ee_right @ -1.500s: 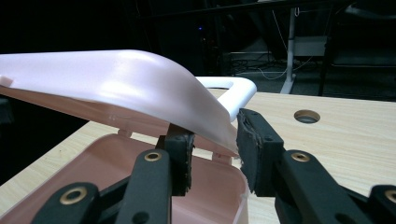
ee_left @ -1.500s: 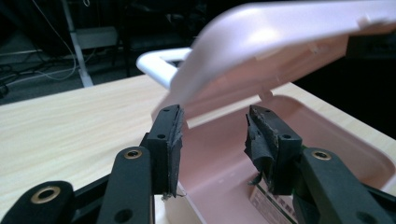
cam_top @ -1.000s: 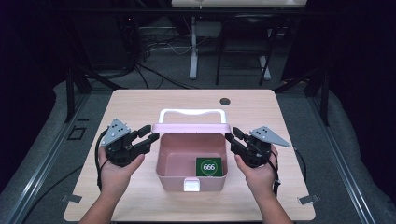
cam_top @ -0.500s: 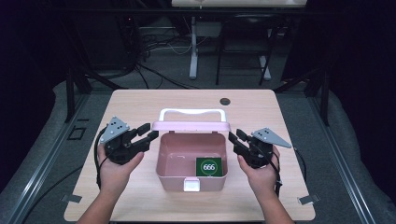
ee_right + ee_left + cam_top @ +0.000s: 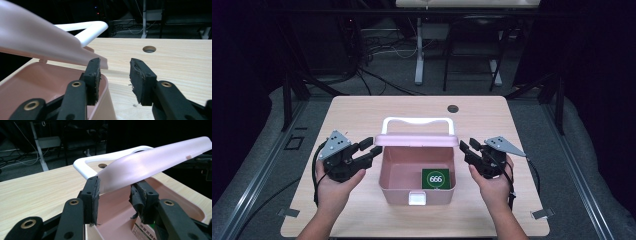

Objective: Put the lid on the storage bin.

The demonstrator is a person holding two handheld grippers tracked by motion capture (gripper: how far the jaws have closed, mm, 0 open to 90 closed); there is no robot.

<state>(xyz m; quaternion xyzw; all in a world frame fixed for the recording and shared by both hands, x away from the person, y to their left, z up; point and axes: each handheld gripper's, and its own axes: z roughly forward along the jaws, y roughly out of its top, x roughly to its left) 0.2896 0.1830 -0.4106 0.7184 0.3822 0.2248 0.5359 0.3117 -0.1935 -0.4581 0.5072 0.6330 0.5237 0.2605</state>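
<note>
Box (image 5: 417,182) sits at table (image 5: 362,115) centre, toward the near edge. Lid (image 5: 417,140) stands raised along the box's far side, handle (image 5: 418,122) behind it. Card (image 5: 435,178) lies inside the box, right of middle. Left gripper (image 5: 369,151) is beside the lid's left end, right gripper (image 5: 466,149) beside its right end. Table hole (image 5: 453,108) is farther back.

Black grippers (image 5: 371,150) — brass-ringed screws, worn pads, grey three-cornered plates, trailing black cables — bare forearms.
</note>
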